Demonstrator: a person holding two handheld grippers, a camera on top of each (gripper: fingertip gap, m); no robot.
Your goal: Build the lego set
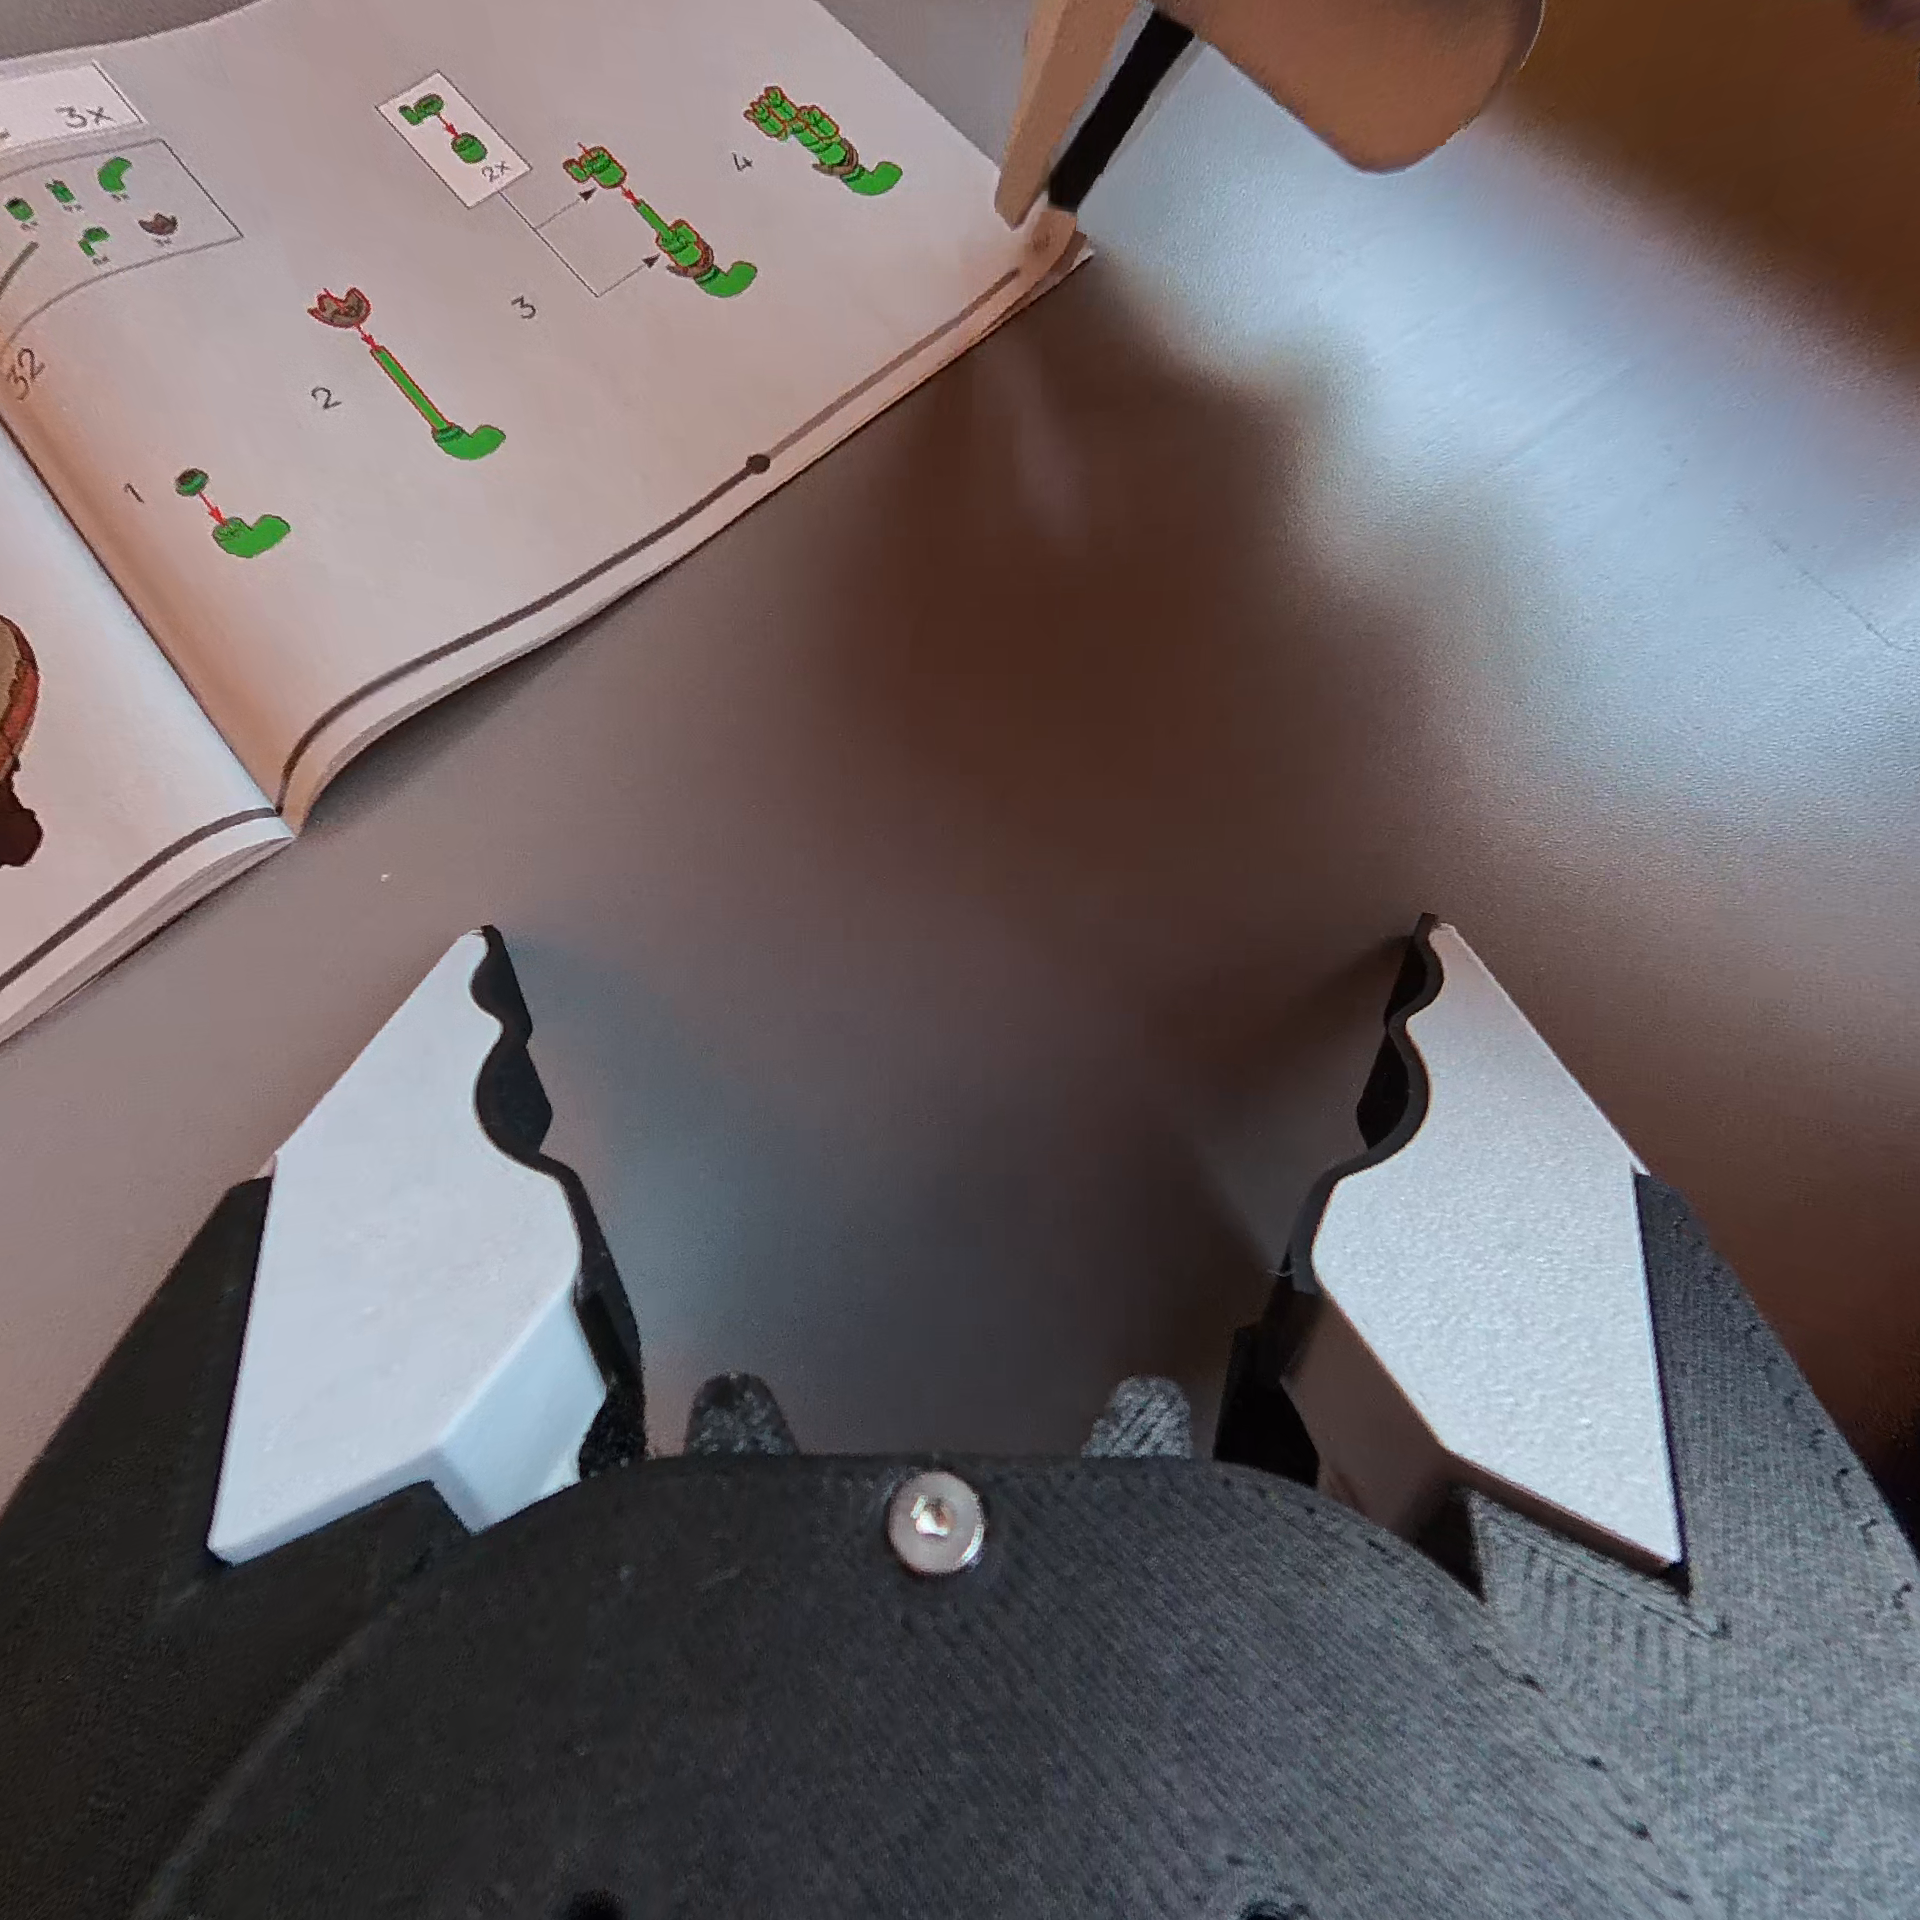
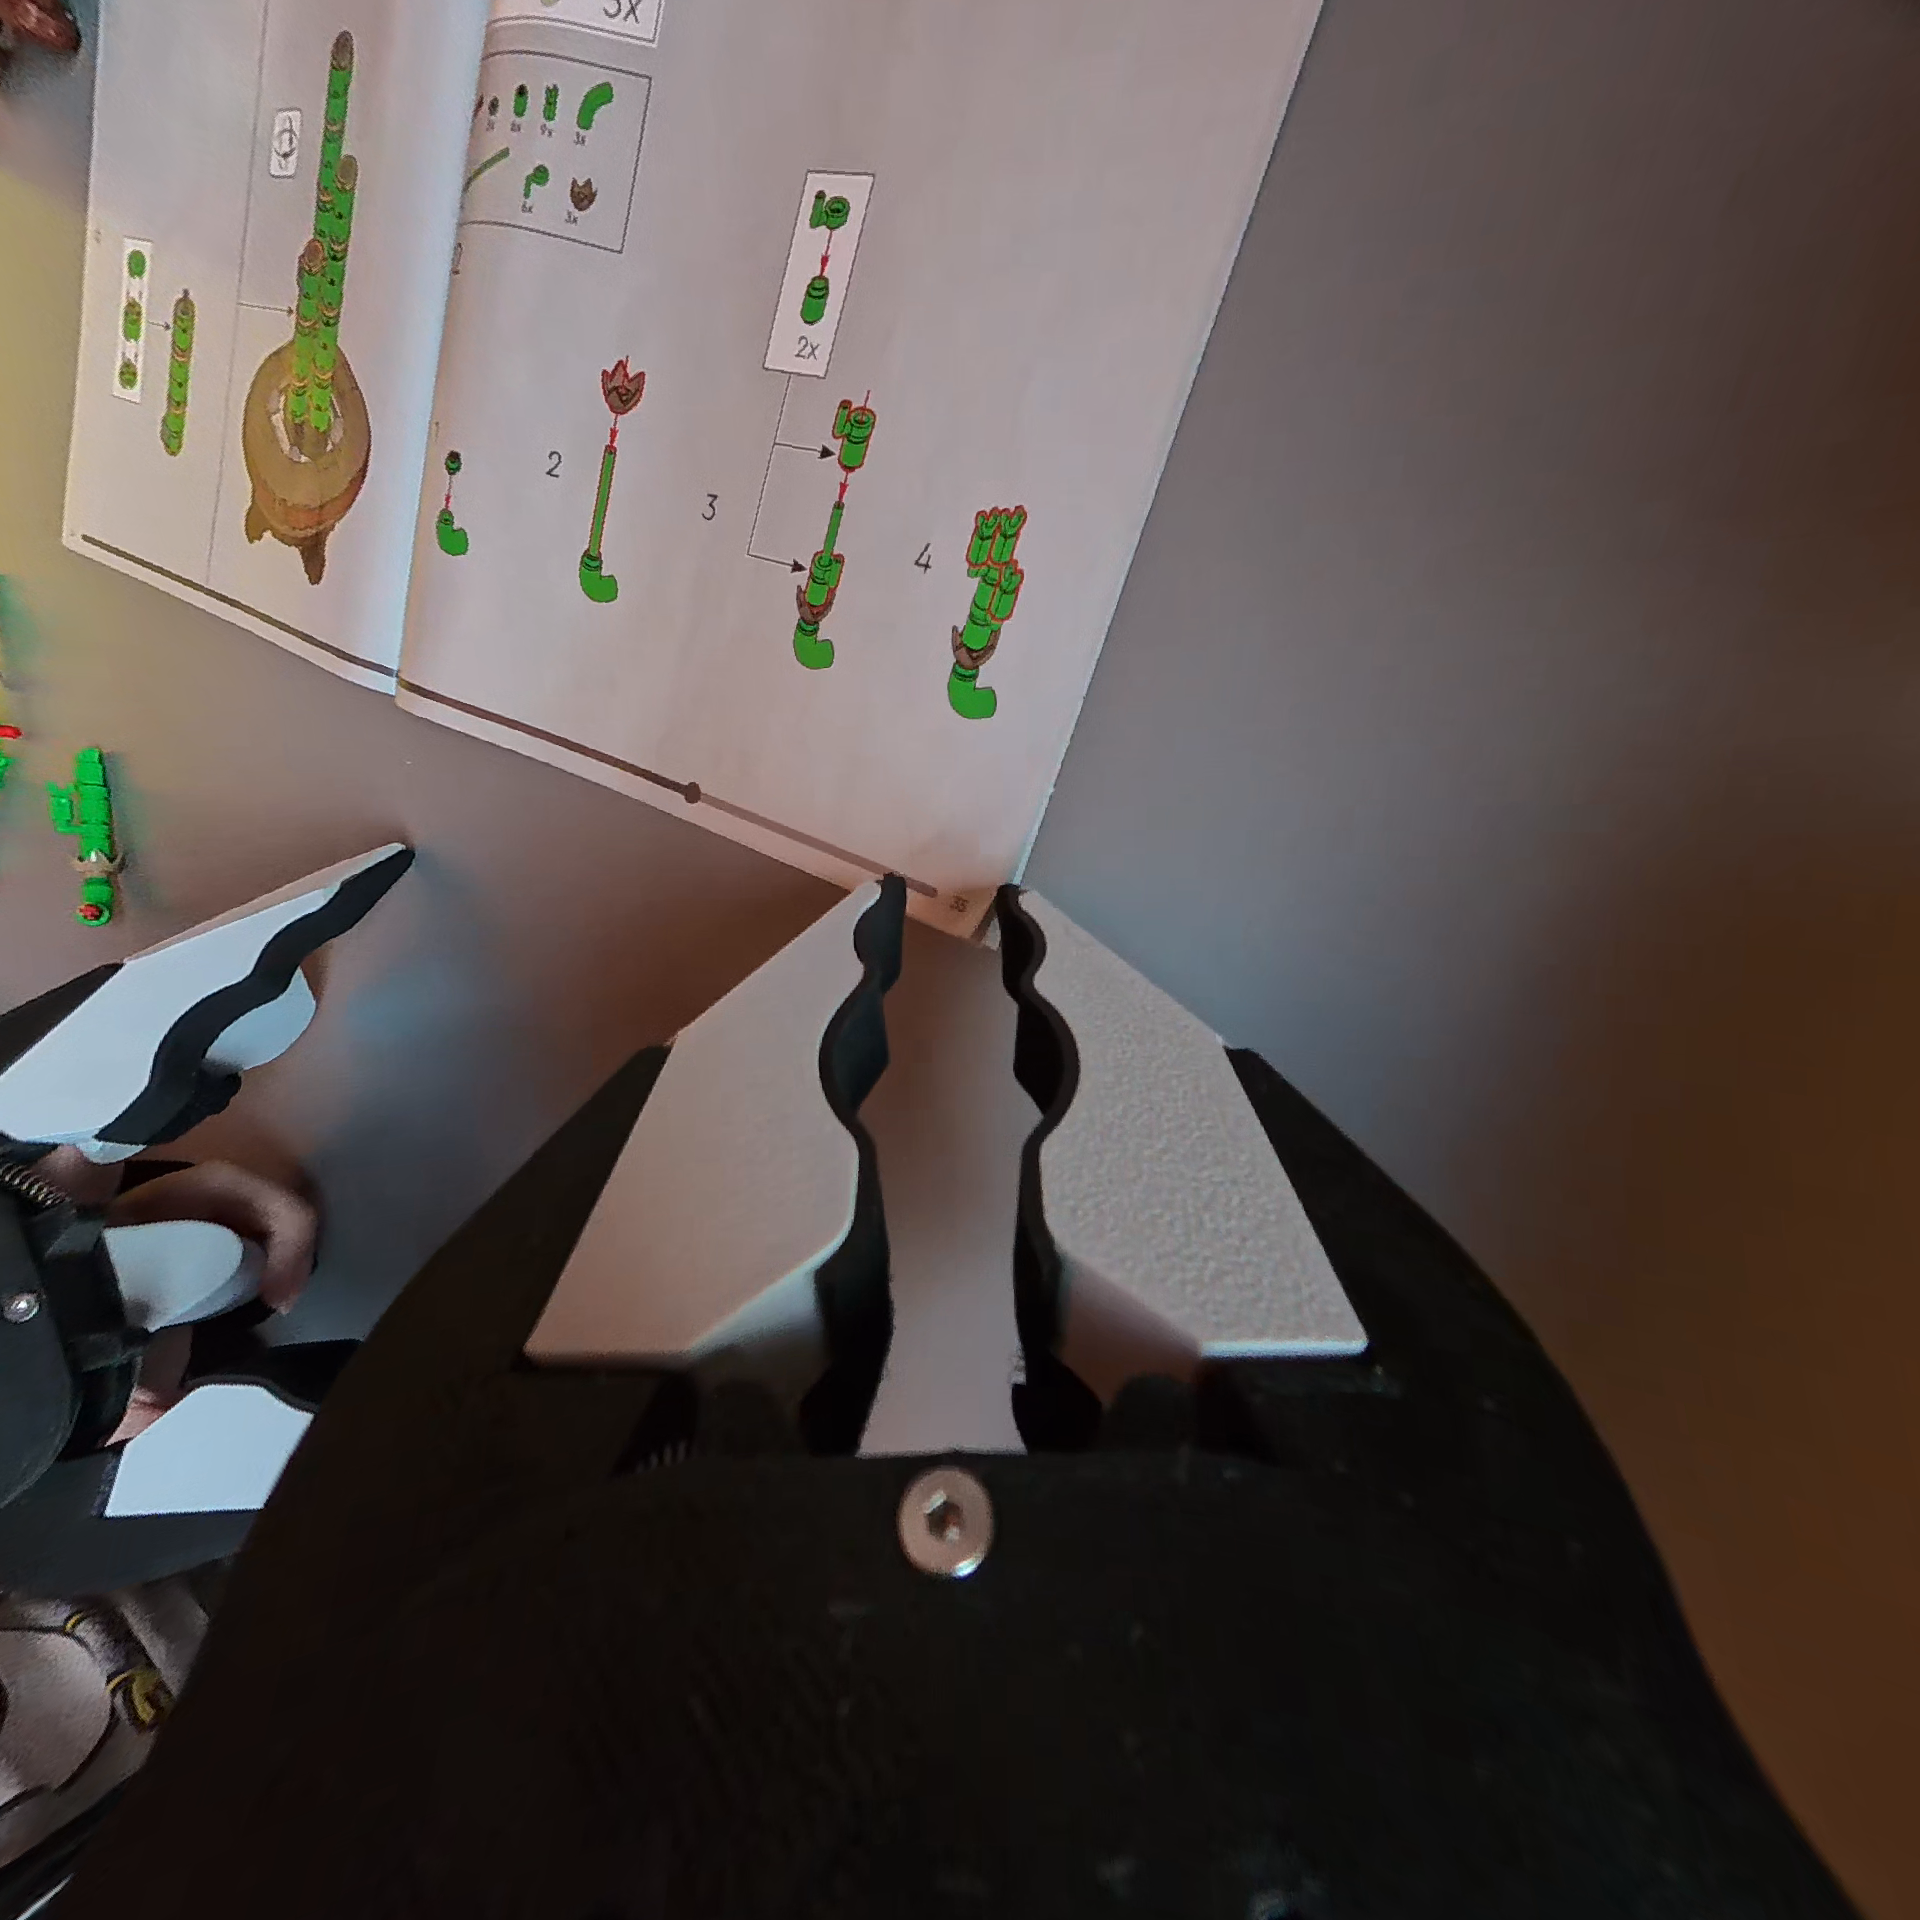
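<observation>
The open instruction booklet (image 2: 727, 416) lies on the grey table (image 2: 1455, 520). My right gripper (image 2: 951, 888) has its jaws a narrow gap apart, with the tips at the near right corner of the booklet's page. I cannot tell whether they touch the paper. It also shows at the top of the left wrist view (image 1: 1049, 208), at the same corner of the booklet (image 1: 468, 364). My left gripper (image 1: 961, 935) is wide open and empty over the bare table (image 1: 1039, 675). A small green lego stem assembly (image 2: 91, 831) lies on the table at the left edge.
One finger (image 2: 239, 977) of the left gripper and the hand (image 2: 249, 1226) holding it show at the left of the right wrist view. More loose green pieces (image 2: 8, 623) lie blurred at the far left edge. The tips of one gripper are about 15 cm away from the tips of the other. The small green lego stem assembly (image 2: 91, 831) lies some 15 cm from my left tips, 35 cm from my right tips.
</observation>
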